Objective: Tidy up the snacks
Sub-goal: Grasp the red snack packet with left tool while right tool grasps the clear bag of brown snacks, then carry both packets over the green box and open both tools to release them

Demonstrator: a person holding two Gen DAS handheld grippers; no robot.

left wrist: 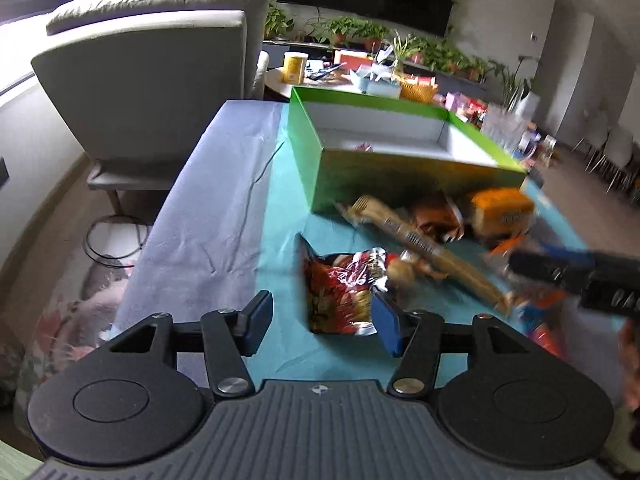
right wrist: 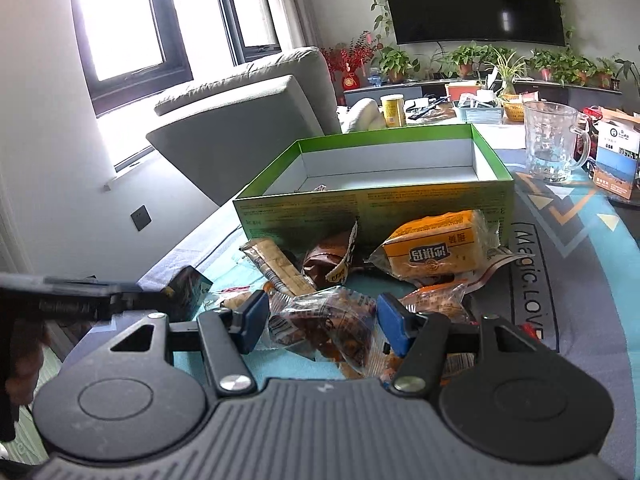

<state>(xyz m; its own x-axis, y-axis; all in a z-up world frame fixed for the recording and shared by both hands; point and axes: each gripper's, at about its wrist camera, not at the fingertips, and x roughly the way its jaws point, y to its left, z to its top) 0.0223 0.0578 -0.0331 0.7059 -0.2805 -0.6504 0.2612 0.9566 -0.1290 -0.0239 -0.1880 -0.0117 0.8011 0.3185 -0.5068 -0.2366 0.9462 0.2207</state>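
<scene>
Both tongs (left wrist: pixel 322 326) (right wrist: pixel 322 328) angled downward over scattered snack packets (right wrist: pixel 324 324), jaws apart.

The green box (right wrist: pixel 376 204) hides most of its floor behind the near wall; only a wrapper tip shows inside. The far-right snacks (left wrist: pixel 536 320) in the left wrist view are blurred. The glass mug (right wrist: pixel 554 146) partly covers items behind it.

The desk (right wrist: pixel 592 248) has a teal patterned cloth over it. Green box (right wrist: pixel 376 204) sits open around 12 o'clock, with a loose pile of snack packets right in front: orange pack (right wrist: pixel 436 248) at 1 o'clock, long tan bar (right wrist: pixel 276 268) at 11, clear wrapped one (right wrist: pixel 324 324) nearest. Glass mug (right wrist: pixel 554 142) is off at 2 o'clock, and a red crinkly bag (left wrist: pixel 340 292) lies by itself.
</scene>
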